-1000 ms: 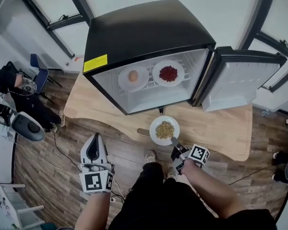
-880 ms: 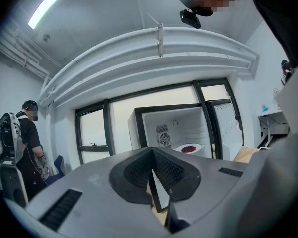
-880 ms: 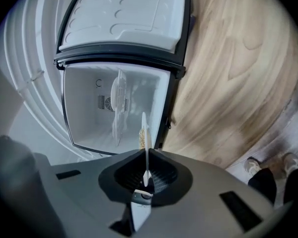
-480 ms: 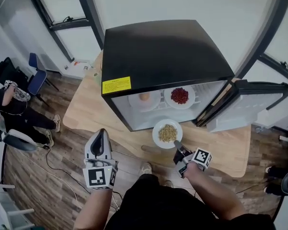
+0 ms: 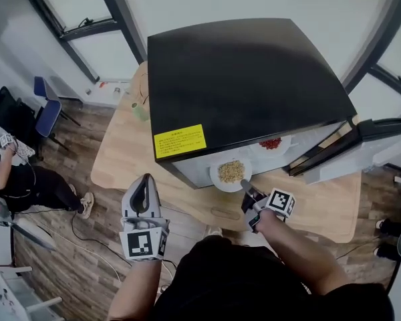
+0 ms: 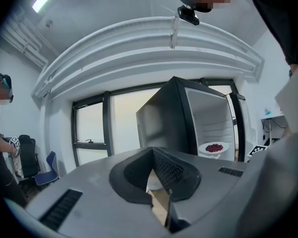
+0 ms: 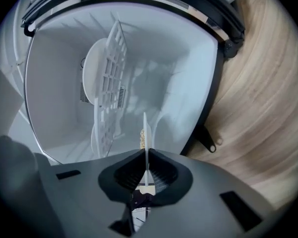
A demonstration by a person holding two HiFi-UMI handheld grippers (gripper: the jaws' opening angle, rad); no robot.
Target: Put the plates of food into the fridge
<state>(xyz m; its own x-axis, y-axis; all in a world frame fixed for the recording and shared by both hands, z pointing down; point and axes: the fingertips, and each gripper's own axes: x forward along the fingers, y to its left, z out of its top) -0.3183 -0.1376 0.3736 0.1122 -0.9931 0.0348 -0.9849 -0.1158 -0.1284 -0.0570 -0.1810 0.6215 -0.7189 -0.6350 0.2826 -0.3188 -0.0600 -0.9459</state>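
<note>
A white plate of yellowish grains [image 5: 231,172] hangs at the mouth of the open black fridge [image 5: 247,79], with my right gripper [image 5: 249,192] shut on its near rim. In the right gripper view the plate [image 7: 145,143] shows edge-on between the pads, in front of the white fridge interior and its wire shelf [image 7: 111,83]. A plate of red beans [image 5: 271,143] sits inside on the shelf, half hidden by the fridge top; it also shows in the left gripper view [image 6: 214,147]. My left gripper [image 5: 143,187] hovers shut and empty, short of the table's front edge on the left.
The fridge stands on a wooden table [image 5: 120,156] with its door [image 5: 381,142] swung open to the right. A small green bottle [image 5: 140,111] stands at the table's far left. A blue chair [image 5: 47,109] and a seated person [image 5: 13,179] are to the left.
My right gripper has lifted the plate of grains off the table and carried it forward to the fridge opening. The head view has tipped, so the fridge top hides most of the interior.
</note>
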